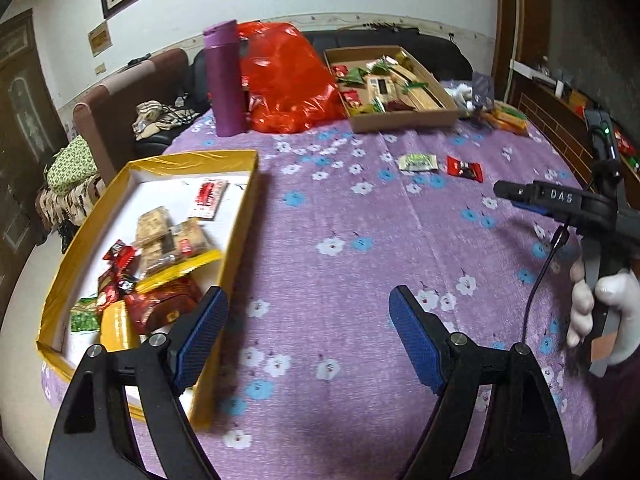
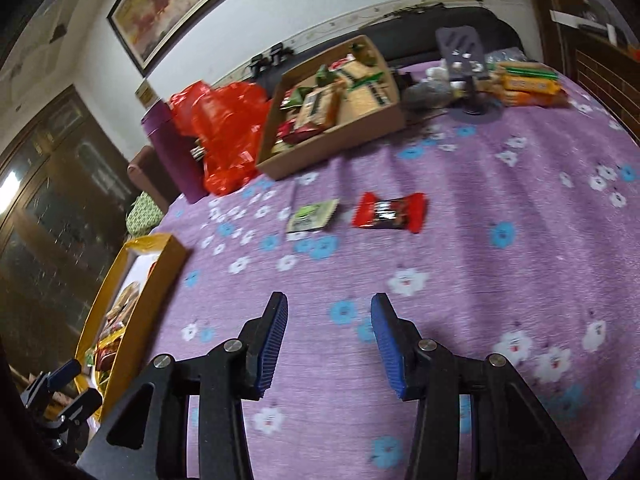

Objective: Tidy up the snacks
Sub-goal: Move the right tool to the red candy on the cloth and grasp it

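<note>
A yellow box (image 1: 240, 216) at the left holds several snack packets; it also shows in the right wrist view (image 2: 160, 276). A brown cardboard tray (image 1: 404, 118) of snacks stands at the back, also seen in the right wrist view (image 2: 332, 142). A green-and-white packet (image 1: 418, 161) (image 2: 313, 216) and a red chocolate packet (image 1: 465, 169) (image 2: 389, 211) lie loose on the purple flowered cloth. My left gripper (image 1: 308, 320) is open and empty beside the yellow box. My right gripper (image 2: 329, 328) is open and empty above the cloth, short of the loose packets; it also shows at the right of the left wrist view (image 1: 516, 196).
A purple cylinder (image 1: 225, 80) and a red plastic bag (image 1: 288, 80) stand at the back. Orange biscuit packs (image 2: 528, 84) and a phone stand (image 2: 464, 60) sit at the back right. A sofa (image 1: 132, 96) lies beyond the table's left edge.
</note>
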### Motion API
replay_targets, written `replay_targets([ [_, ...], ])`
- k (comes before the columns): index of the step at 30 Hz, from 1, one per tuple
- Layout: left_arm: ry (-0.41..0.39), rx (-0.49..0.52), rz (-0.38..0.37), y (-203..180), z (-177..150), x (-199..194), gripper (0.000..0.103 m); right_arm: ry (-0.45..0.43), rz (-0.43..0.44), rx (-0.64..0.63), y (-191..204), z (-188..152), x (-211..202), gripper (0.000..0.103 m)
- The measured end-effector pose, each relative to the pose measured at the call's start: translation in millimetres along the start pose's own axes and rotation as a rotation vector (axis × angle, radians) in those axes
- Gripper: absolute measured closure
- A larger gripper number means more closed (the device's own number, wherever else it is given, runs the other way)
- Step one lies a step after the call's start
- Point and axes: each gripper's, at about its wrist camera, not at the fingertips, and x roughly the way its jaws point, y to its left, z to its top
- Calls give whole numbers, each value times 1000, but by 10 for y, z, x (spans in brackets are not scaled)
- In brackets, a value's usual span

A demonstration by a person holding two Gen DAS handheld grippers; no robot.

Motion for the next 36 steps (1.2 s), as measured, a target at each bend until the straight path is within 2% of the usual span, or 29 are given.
replay_targets([
  [5,34,11,-29,-109,8,111,20,-5,-23,16,-187,75,-1,56],
  [13,87,-49,-167,-84,-17,281,20,-10,-85,32,-389,374,226,56],
  [16,85,-58,-199,-74,-24,318,20,3,-82,13,-299,532,441,56],
  [21,83,-57,-224,-48,-38,335,20,38,-32,-34,83,747,912,56],
  [24,89,-66,-235,-6,-50,357,20,46,-68,-115,326,830,1131,57],
  [26,98,-77,-246,37,-66,379,20,61,-95,-148,420,877,1288,60],
  [27,101,-84,-250,65,-69,389,20,103,-95,-155,439,873,1377,64],
  [28,99,-93,-254,96,-74,392,20,138,-89,-159,446,845,1427,78],
  [30,97,-109,-258,143,-68,402,20,188,-48,-178,483,747,1444,79],
  [31,96,-116,-263,165,-66,407,20,226,4,-196,527,655,1395,78],
  [34,94,-136,-295,208,-67,414,20,354,294,-202,607,509,1133,84],
  [35,94,-141,-305,212,-67,417,20,336,317,-211,603,511,1010,83],
  [36,96,-146,-316,211,-67,422,20,301,316,-215,579,537,884,78],
])
